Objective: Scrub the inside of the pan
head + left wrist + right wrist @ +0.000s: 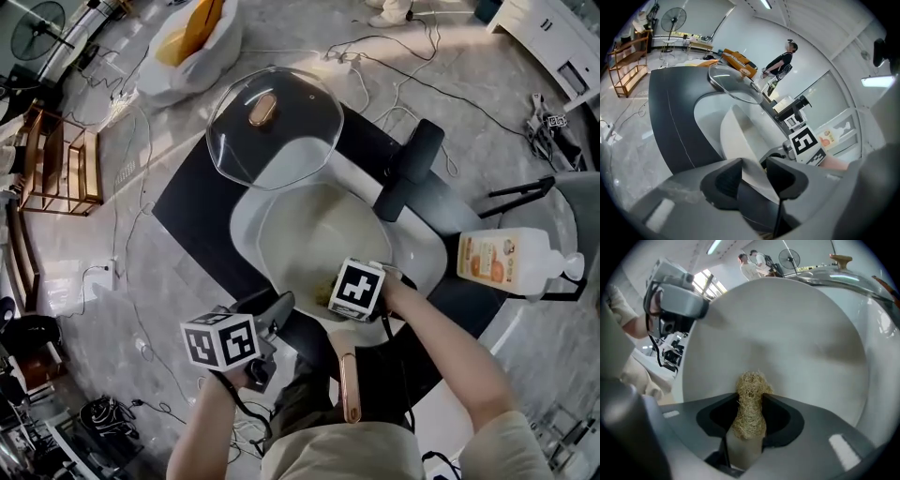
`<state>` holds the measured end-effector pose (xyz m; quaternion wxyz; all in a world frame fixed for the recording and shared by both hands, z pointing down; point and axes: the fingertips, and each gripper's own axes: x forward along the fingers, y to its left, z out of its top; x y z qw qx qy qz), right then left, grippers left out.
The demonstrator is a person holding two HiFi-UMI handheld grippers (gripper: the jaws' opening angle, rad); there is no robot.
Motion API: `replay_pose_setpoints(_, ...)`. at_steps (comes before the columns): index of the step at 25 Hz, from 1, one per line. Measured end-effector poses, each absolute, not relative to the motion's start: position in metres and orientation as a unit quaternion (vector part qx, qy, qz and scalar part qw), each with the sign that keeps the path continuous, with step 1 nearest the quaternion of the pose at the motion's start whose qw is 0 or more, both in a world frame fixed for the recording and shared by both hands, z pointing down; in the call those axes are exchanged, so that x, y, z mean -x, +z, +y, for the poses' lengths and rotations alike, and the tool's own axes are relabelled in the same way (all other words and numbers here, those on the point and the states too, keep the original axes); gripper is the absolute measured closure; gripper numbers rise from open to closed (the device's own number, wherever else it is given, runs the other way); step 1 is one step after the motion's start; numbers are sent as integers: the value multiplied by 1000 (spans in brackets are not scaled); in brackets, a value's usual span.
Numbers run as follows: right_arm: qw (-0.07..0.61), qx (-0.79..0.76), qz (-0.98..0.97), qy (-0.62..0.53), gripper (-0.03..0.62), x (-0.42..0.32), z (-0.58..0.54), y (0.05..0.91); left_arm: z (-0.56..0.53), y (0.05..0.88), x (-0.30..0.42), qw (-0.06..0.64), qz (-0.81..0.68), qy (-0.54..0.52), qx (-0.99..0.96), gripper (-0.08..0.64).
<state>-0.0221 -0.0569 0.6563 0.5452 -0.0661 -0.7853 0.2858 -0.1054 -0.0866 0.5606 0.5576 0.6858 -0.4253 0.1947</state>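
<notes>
A white pan (251, 214) sits on a black mat (197, 197); its pale inside fills the right gripper view (787, 329). My right gripper (333, 295) is down inside it, shut on a straw-coloured fibre scrubber (751, 385) whose tip rests against the pan's inner wall. My left gripper (279, 307) is at the pan's near-left edge. In the left gripper view its jaws (753, 174) stand apart on either side of the white rim (752, 171), and I see no firm pinch on it. The right gripper's marker cube (805, 141) shows beyond.
A glass lid (281, 122) leans on the pan's far-left rim. One black handle (412, 169) juts out far right, and another with a copper strip (349, 384) points at me. A soap bottle (506, 258) lies to the right. Cables trail behind, and people (754, 263) stand far off.
</notes>
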Motion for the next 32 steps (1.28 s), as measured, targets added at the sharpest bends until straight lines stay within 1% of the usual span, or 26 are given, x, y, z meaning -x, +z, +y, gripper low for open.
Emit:
replay_pose_setpoints(4,402,51,-837,367,428,80,-74,646,-88,560,106,562,-426,183,-685,387)
replay_pose_setpoints(6,345,16,-859,379,428,100,-96,640,-88,559,106,561,-427,181,-685,387)
replay_pose_setpoints(8,315,-24,-878,359,426,114,-122,639,-88,559,106,560,-429,178,-686,387)
replay_pose_setpoints(10,309,-68,-890,329,423,121,-149,645,-88,559,107,560,-431,177,-685,387)
replay_pose_setpoints(13,345,-138,-886,277,423,114,-183,670,-88,560,108,566,-432,170,-682,387)
replay_pose_setpoints(17,404,-203,-860,237,423,79,-209,704,-88,562,109,571,-429,166,-680,387)
replay_pose_setpoints(20,475,-221,-828,198,423,37,-209,726,-88,562,107,571,-427,169,-681,385)
replay_pose_setpoints(23,539,-194,-799,183,425,6,-188,730,-88,561,107,572,-424,172,-681,385)
replay_pose_setpoints(27,597,-116,-766,212,427,-18,-141,717,-87,561,107,571,-419,177,-683,383)
replay_pose_setpoints(29,605,-77,-760,226,428,-22,-118,706,-87,561,106,572,-418,176,-683,382)
replay_pose_setpoints(32,586,-15,-767,263,428,-9,-87,686,-87,562,106,573,-416,174,-685,382)
